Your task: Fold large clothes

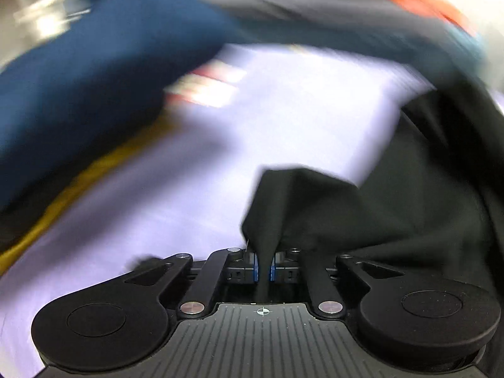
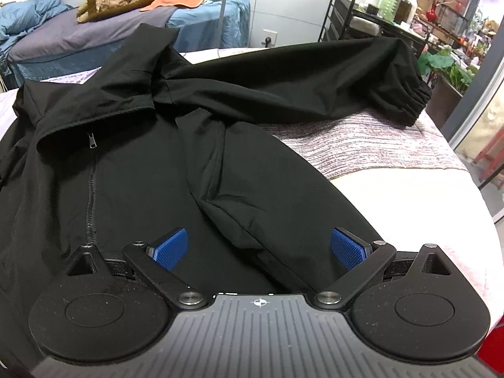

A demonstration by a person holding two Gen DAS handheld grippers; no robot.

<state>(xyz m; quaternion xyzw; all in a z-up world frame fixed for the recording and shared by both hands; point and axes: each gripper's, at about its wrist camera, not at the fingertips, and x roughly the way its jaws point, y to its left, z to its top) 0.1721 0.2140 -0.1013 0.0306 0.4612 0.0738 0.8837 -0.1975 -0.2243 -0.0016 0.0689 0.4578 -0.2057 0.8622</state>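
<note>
Pinching a fold of the black jacket [image 1: 315,208] in your left gripper [image 1: 264,266] lifts it for folding, while your right gripper [image 2: 263,247] hovers spread over its near sleeve [image 2: 252,170].

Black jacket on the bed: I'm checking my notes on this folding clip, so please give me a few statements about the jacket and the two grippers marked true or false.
1. The left gripper is shut on a fold of the black jacket. True.
2. The right gripper is pinching the jacket's cuff. False: its jaws are wide open above the jacket's lower body, and the cuff lies far off.
3. The jacket's zipper is closed along the front. True.
4. One sleeve stretches out sideways across the bed. True.
5. The jacket is already folded into a neat square. False: it lies spread out, sleeve extended.
</note>
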